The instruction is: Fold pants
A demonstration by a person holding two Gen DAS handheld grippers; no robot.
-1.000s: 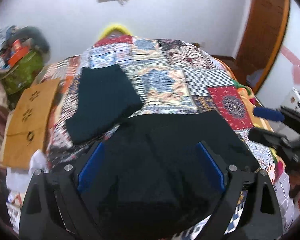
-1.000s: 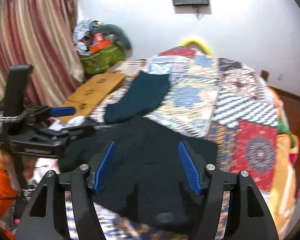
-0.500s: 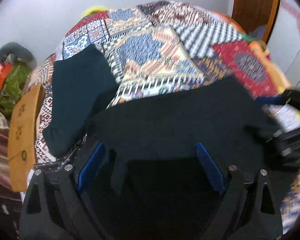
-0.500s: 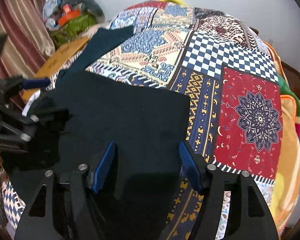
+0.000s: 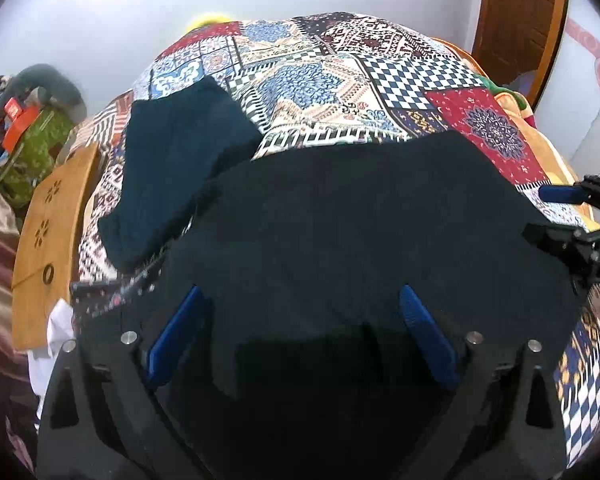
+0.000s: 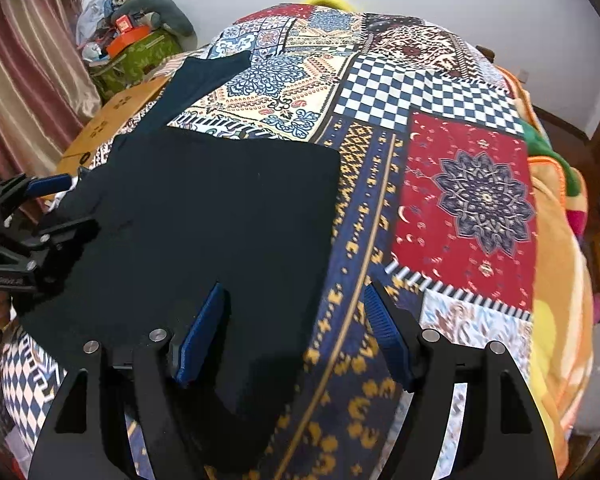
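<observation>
We are counting two dark garments on one patchwork bedspread [image 6: 464,200]: the black pants [image 6: 220,216] and a folded teal piece [image 5: 180,156]. We are also seeing two grippers, left [image 5: 300,328] and right [image 6: 294,320], and one cardboard box [image 5: 44,240].

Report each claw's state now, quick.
Left claw: open, holding nothing, above the black pants.
Right claw: open, holding nothing, over the pants' edge.

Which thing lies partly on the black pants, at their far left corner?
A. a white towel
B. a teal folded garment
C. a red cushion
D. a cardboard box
B: in the left wrist view the teal garment overlaps the far left corner of the black pants on the quilt.
</observation>
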